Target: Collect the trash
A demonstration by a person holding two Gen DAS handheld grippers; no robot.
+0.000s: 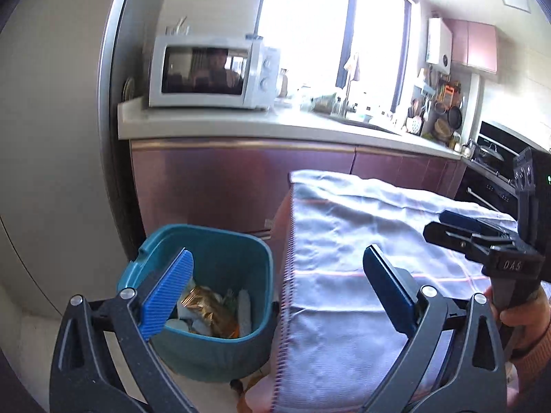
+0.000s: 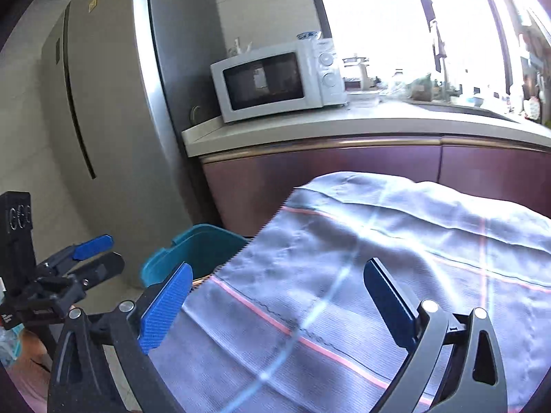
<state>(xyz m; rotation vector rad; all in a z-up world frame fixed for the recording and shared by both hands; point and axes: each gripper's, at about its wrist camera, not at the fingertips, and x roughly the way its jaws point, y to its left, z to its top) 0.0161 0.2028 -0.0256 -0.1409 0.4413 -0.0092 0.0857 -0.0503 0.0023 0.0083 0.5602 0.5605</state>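
Note:
A teal trash bin (image 1: 220, 265) stands on the floor beside a table covered with a light blue cloth (image 1: 351, 241). It holds several pieces of trash, among them a golden wrapper (image 1: 206, 304). My left gripper (image 1: 279, 296) is open and empty, held above the bin and the table's edge. My right gripper (image 2: 279, 306) is open and empty over the cloth (image 2: 378, 258). The bin's rim (image 2: 193, 251) shows to its left. Each gripper also shows in the other's view: the right one (image 1: 471, 230) at far right, the left one (image 2: 89, 254) at far left.
A grey fridge (image 2: 113, 103) stands at left. A kitchen counter (image 1: 241, 124) with maroon cabinets runs behind the bin and table, bearing a white microwave (image 1: 210, 72) and dishes by a bright window. A black oven (image 1: 496, 161) is at far right.

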